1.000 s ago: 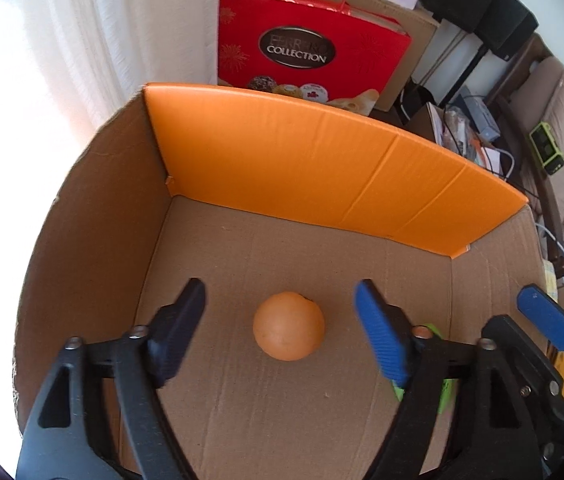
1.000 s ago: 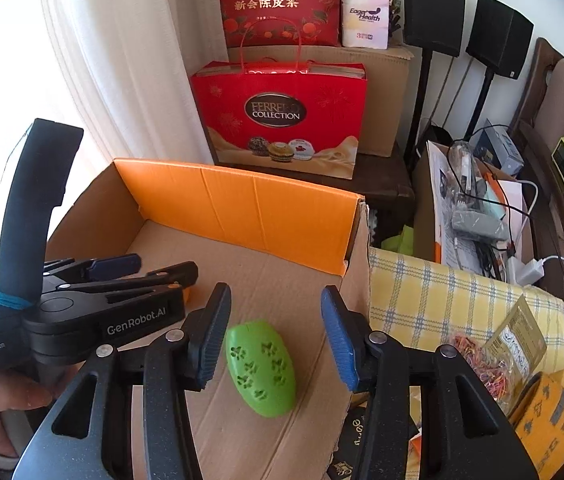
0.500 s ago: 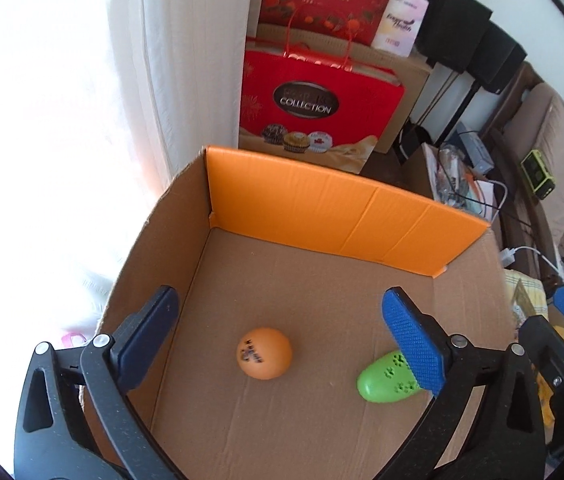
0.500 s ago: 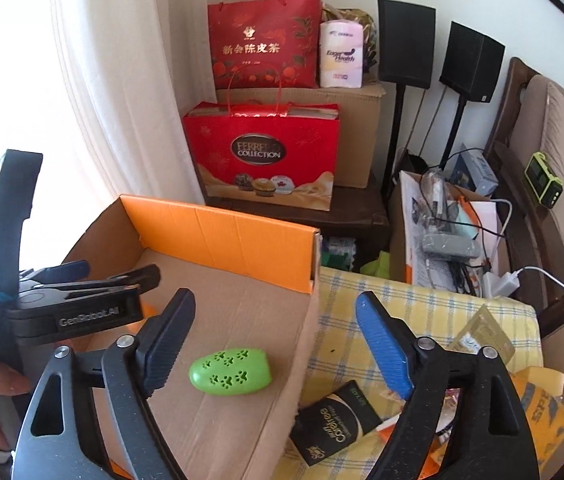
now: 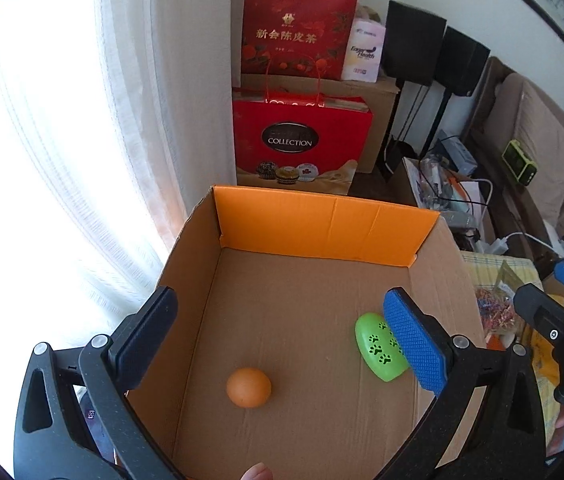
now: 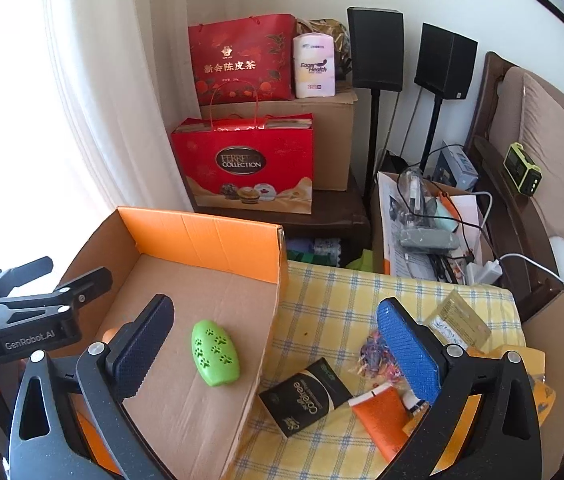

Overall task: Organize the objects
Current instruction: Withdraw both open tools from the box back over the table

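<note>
Hand-held gripper [image 6: 274, 344] opening above checked cloth [image 6: 321, 304].

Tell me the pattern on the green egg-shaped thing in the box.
Small paw-print cutouts on the green egg-shaped thing; it shows best in the right wrist view.

Left gripper [image 5: 278, 336]: tilted downward, jaws wide apart, gripping nothing | Right gripper [image 6: 274, 338]: tilted downward, jaws opening, nothing pressed between the pads
</note>
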`<state>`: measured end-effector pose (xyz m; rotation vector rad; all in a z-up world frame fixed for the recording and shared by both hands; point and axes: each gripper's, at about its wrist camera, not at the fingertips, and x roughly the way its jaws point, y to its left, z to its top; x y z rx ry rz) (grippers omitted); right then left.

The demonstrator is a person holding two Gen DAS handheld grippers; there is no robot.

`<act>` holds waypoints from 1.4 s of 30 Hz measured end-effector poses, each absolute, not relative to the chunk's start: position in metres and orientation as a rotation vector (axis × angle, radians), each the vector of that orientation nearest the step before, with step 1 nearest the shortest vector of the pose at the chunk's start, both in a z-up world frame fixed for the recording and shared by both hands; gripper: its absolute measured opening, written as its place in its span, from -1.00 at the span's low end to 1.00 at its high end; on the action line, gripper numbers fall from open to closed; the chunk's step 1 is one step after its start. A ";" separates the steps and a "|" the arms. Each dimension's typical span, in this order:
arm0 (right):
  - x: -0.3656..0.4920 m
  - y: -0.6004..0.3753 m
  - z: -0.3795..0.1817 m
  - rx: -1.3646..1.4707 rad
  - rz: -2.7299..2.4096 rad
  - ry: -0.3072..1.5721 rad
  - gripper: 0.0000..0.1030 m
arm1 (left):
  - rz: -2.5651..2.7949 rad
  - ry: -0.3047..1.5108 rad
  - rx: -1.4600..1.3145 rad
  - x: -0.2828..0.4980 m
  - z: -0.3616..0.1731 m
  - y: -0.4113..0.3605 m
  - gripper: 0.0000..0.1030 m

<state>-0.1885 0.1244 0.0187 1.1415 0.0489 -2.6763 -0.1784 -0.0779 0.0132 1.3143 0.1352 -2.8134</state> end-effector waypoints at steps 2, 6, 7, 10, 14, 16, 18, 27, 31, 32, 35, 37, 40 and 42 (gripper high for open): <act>-0.182 0.128 0.021 1.136 -2.692 0.058 0.99 | -2.825 0.133 1.306 -0.171 0.018 -0.076 1.00; -0.171 0.138 0.023 1.132 -2.701 0.041 0.99 | -2.863 0.108 1.269 -0.155 0.027 -0.071 1.00; -0.167 0.143 0.025 1.131 -2.705 0.032 0.99 | -2.877 0.103 1.262 -0.150 0.029 -0.069 1.00; -0.157 0.154 0.028 1.123 -2.722 0.021 0.99 | -2.919 0.122 1.259 -0.139 0.035 -0.064 1.00; -0.145 0.166 0.032 1.119 -2.749 0.027 0.99 | -2.940 0.135 1.260 -0.125 0.039 -0.056 1.00; -0.138 0.171 0.033 1.108 -2.766 0.035 0.99 | -2.951 0.144 1.249 -0.118 0.042 -0.053 1.00; -0.132 0.175 0.034 1.100 -2.775 0.034 0.99 | -2.957 0.152 1.231 -0.112 0.043 -0.050 1.00; -0.103 0.195 0.039 1.054 -2.809 0.001 0.99 | -3.040 0.185 1.167 -0.080 0.050 -0.032 1.00; -0.090 0.203 0.040 1.045 -2.828 0.013 0.99 | -3.054 0.125 1.180 -0.074 0.048 -0.014 1.00; -0.088 0.205 0.040 1.045 -2.828 0.011 1.00 | -3.060 0.111 1.179 -0.072 0.048 -0.010 1.00; -0.079 0.213 0.041 1.041 -2.834 0.001 1.00 | -3.071 0.085 1.169 -0.067 0.048 0.002 1.00; -0.073 0.219 0.042 1.036 -2.845 0.000 1.00 | -3.079 0.069 1.166 -0.066 0.049 0.009 1.00; -0.067 0.227 0.042 1.034 -2.852 -0.018 0.99 | -3.088 0.017 1.152 -0.061 0.049 0.019 1.00; -0.062 0.234 0.041 1.031 -2.856 -0.039 0.99 | -3.097 0.007 1.153 -0.058 0.049 0.024 1.00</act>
